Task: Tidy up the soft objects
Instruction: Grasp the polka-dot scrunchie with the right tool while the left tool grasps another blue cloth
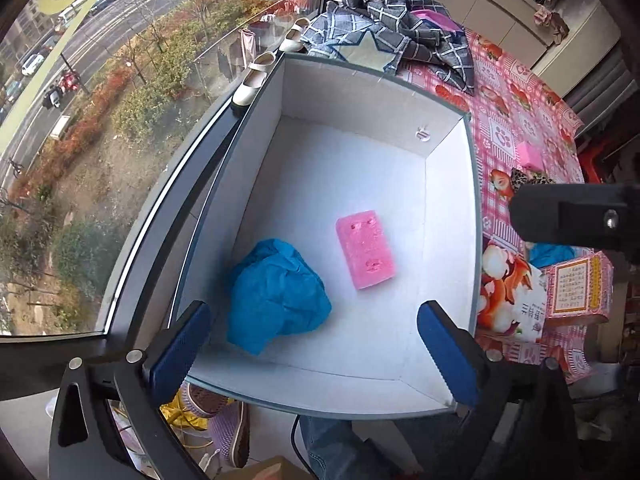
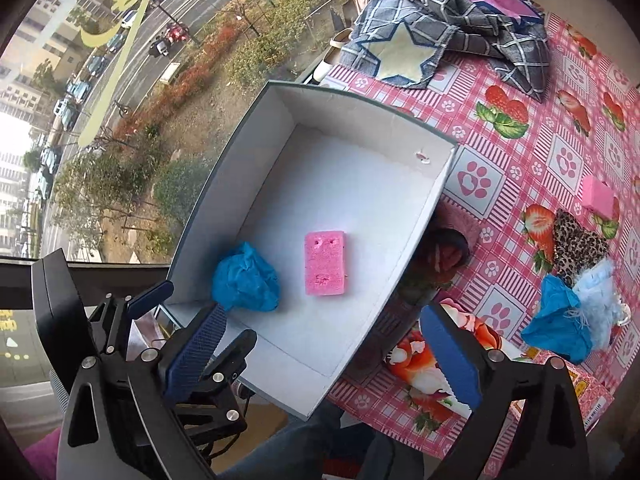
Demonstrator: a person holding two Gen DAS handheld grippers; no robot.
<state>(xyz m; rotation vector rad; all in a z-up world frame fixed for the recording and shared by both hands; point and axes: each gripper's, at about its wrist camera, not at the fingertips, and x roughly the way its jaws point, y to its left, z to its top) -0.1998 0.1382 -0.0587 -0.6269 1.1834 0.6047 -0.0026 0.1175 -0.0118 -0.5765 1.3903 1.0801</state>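
Observation:
A white-lined box [image 1: 360, 92] [image 2: 352, 120] stands at the table's window edge. Inside it lie a pink sponge [image 1: 365, 254] [image 2: 325, 263] and, to its left, a crumpled blue cloth [image 1: 276, 296] [image 2: 245, 278]. My left gripper [image 1: 314, 312] hangs open above the box's near end with nothing between its blue pads. Over the box's near right corner, my right gripper [image 2: 324, 312] is open and empty too. On the tablecloth to the right lie a second pink sponge [image 2: 598, 196], a leopard-print cloth [image 2: 576, 246], another blue cloth [image 2: 556, 320] and a pale blue fluffy piece [image 2: 600, 300].
A plaid cloth with a star patch [image 2: 460, 12] is heaped at the table's far end. A dark fuzzy thing [image 2: 448, 248] sits against the box's right wall. A printed packet [image 2: 432, 368] lies near the front edge. White shoes [image 1: 252, 80] stand on the window sill at left.

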